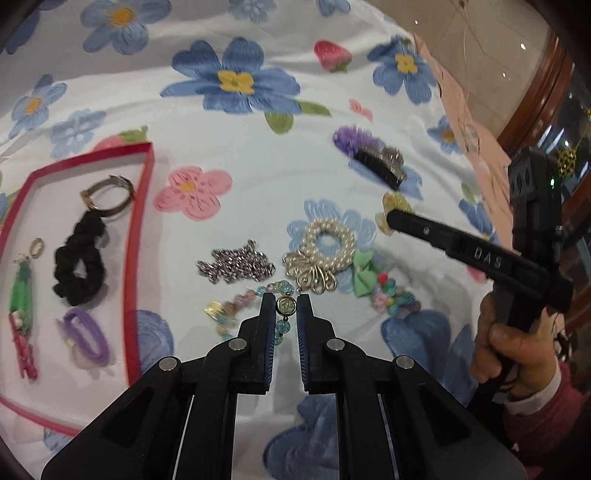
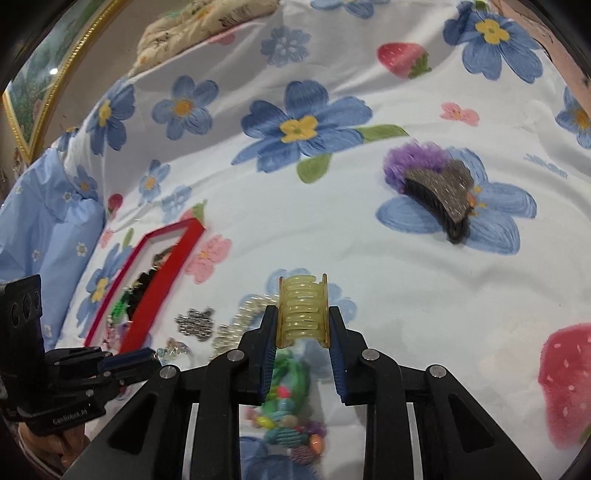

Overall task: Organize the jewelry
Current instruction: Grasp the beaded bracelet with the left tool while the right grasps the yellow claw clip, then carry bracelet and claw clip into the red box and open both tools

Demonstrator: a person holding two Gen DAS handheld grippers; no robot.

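My left gripper [image 1: 286, 305] is shut on the round charm of a blue-green bead bracelet [image 1: 285, 305]; the rest of it trails on the cloth. My right gripper [image 2: 303, 325] is shut on a yellow hair claw [image 2: 303, 312], held above the cloth; it also shows in the left wrist view [image 1: 393, 210]. The red-rimmed tray [image 1: 142, 206] at left holds a black scrunchie [image 1: 79, 264], a metal bangle [image 1: 110, 197], a purple hair tie [image 1: 86, 338] and a green-pink tassel [image 1: 22, 310]. On the cloth lie a silver chain [image 1: 236, 266], a pearl scrunchie [image 1: 327, 245] and a green bow clip [image 1: 364, 273].
A flowered bedsheet [image 1: 258, 155] covers the surface. A glittery black hair claw on a purple fluffy piece [image 2: 432, 184] lies at the far right. Colourful bead clips [image 2: 291, 428] lie under my right gripper. A pillow [image 2: 207, 22] and a gold picture frame [image 2: 48, 99] are at the back left.
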